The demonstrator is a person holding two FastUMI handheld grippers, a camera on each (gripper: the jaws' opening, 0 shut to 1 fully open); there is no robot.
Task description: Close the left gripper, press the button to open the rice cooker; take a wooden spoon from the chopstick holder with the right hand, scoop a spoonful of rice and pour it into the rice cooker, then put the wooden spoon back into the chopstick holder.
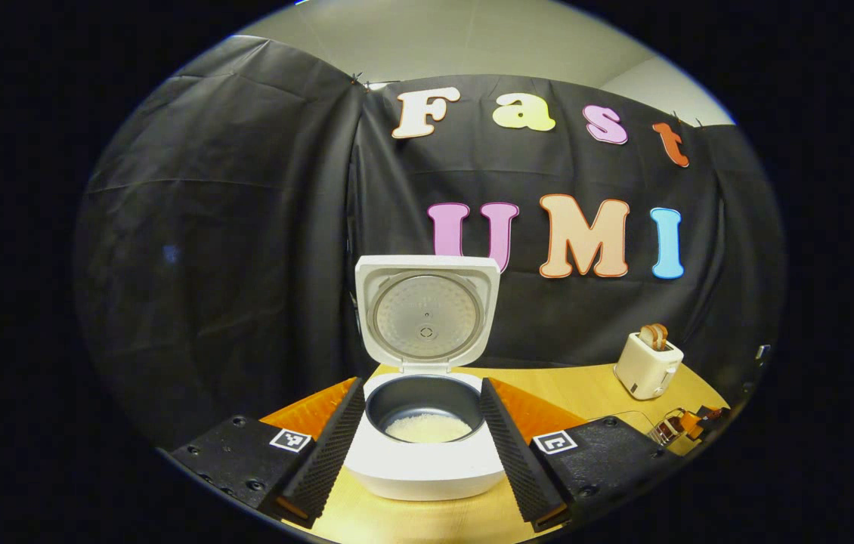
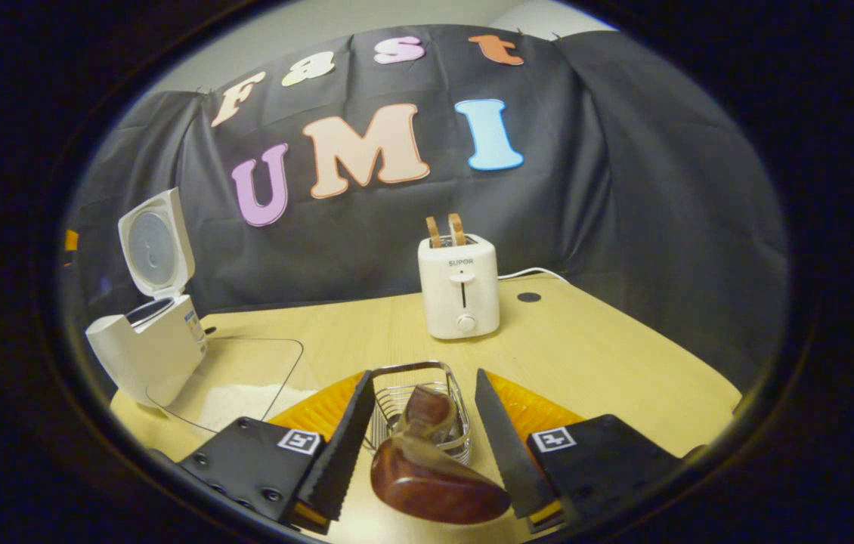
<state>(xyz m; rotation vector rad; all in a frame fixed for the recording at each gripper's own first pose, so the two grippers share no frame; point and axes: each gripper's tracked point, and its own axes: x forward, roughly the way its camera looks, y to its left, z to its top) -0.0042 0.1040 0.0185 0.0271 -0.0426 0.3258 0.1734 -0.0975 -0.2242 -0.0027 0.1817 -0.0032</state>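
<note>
with the wooden spoon (image 2: 434, 476) lying between the right gripper (image 2: 419, 446) fingers, its bowl end nearest the camera and its handle running forward and down into the wire chopstick holder (image 2: 419, 408), the coming move appears to turn on that forward-pointing long axis. the right fingers stand well apart on either side of the spoon and seem not to press on it — whether either pad touches it cannot be told. judged from this, the spoon is back in the holder and the task is near its end, the remaining step likely a straight withdrawal. beside the holder, toward the cooker, a clear tray holds a patch of white rice (image 2: 245, 400). the rice cooker (image 1: 427, 446) stands with its lid (image 1: 427, 313) upright and rice in the inner pot (image 1: 427, 427); the left gripper (image 1: 423, 446) faces it squarely, fingers spread wide on either side of the cooker in that view, holding nothing. a white toaster (image 2: 461, 291) with two slices raised stands on the wooden table (image 2: 608, 355) beyond the holder — well clear of the right gripper's path.
</note>
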